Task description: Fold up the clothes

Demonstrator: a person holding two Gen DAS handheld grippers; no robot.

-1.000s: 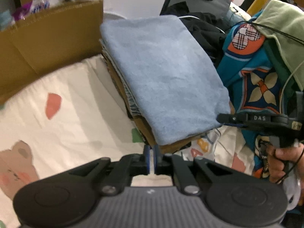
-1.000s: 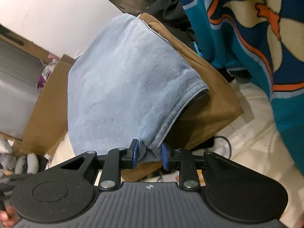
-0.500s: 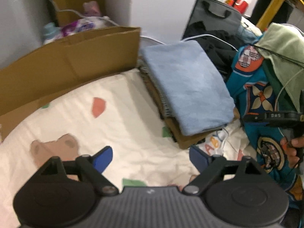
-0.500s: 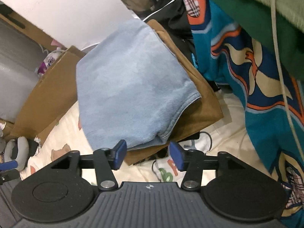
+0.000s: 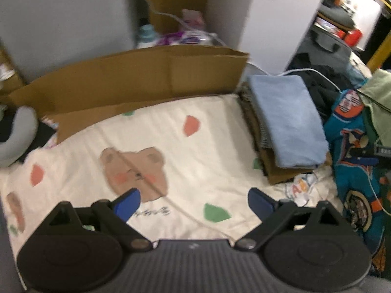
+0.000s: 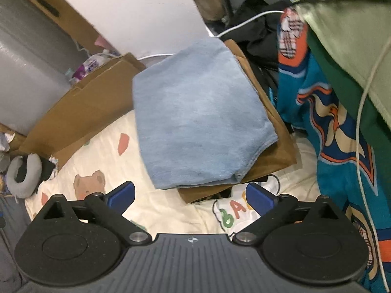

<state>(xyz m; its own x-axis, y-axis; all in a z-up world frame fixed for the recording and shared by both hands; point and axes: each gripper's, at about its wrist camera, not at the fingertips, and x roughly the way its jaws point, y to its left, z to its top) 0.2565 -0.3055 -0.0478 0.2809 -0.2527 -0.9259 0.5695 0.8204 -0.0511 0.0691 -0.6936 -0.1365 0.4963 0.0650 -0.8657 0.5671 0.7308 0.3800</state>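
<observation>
Blue garment point(image 6: 200, 119) lies folded atop the stack point(image 6: 273, 161) at the bed's point(image 5: 195, 146) corner, both grippers' point(image 5: 194, 204) point(image 6: 190, 196) jaws opening wide, empty.

- Left gripper point(image 5: 194, 204): blue-padded jaws opening, spread wide, nothing between them; cream bedsheet printed with a brown bear face point(image 5: 171, 146) lies below.
- Folded light-blue cloth point(image 5: 288, 119) tops a stack of folded garments; brown folded garment point(image 5: 276, 171) at the bottom.
- Brown cardboard panel point(image 5: 146, 78) stands along the sheet's far edge.
- Teal patterned fabric point(image 5: 352, 171) just right of the stack.
- View motion-blurred.
</observation>
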